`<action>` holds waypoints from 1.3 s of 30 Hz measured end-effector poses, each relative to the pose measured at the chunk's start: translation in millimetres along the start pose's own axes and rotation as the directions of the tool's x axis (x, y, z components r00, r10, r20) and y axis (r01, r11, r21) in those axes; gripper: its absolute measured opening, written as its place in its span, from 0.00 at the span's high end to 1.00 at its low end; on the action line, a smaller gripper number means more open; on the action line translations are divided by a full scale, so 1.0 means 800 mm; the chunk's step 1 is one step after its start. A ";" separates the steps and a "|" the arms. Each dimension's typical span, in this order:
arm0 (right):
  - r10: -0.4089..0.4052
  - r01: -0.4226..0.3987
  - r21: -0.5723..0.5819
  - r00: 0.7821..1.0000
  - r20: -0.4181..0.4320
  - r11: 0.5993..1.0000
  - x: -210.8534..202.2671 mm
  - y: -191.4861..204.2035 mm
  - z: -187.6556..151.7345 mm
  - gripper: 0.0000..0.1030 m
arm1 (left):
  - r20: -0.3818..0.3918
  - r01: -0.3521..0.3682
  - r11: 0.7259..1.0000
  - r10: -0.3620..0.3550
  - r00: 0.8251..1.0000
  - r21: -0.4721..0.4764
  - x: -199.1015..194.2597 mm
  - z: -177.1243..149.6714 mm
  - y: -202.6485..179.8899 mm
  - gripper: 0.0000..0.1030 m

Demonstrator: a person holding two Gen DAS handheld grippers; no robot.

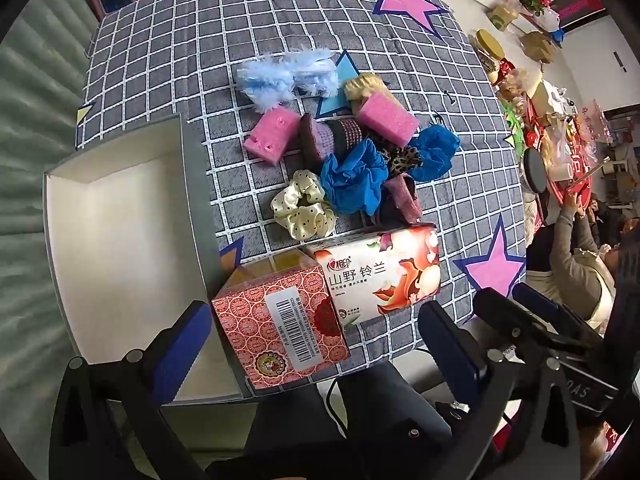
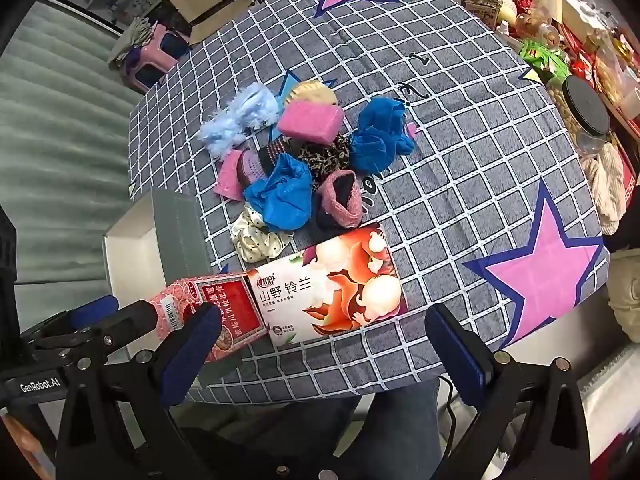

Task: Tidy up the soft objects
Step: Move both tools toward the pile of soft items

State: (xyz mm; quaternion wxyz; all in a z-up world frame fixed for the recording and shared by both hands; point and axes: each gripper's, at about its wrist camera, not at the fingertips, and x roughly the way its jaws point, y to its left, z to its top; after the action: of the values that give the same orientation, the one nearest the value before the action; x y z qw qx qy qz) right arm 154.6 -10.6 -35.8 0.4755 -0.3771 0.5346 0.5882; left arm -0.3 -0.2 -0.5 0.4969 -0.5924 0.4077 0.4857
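Both grippers, left [image 1: 316,344] and right [image 2: 324,344], fingers wide open and empty (hovering), risk snagging tangled scrunchies [image 1: 304,210] and dragging neighbours off the worktop [image 1: 160,60].

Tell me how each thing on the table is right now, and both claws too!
Left claw: open, holding nothing.
Right claw: open, holding nothing.
White box: open, nothing visible inside.
Tissue pack: lying flat.
Red carton: closed, beside the tissue pack.
Spotted scrunchie: loose on the cloth.

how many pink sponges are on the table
2: one pink sponge left of the pile beside the knitted sock, the other on top at its far side. More could be buried.
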 end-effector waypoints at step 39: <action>-0.164 0.166 0.060 0.986 -0.043 0.984 0.056 -0.075 0.075 0.01 | 0.105 -0.067 0.993 0.077 0.992 -0.102 0.025 0.132 0.030 0.00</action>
State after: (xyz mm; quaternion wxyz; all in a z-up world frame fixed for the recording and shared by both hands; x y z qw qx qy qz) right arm 204.4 54.5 -86.1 0.5239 -0.4159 0.5290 0.5222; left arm -37.4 99.8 -28.7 0.4709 -0.5737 0.3769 0.5541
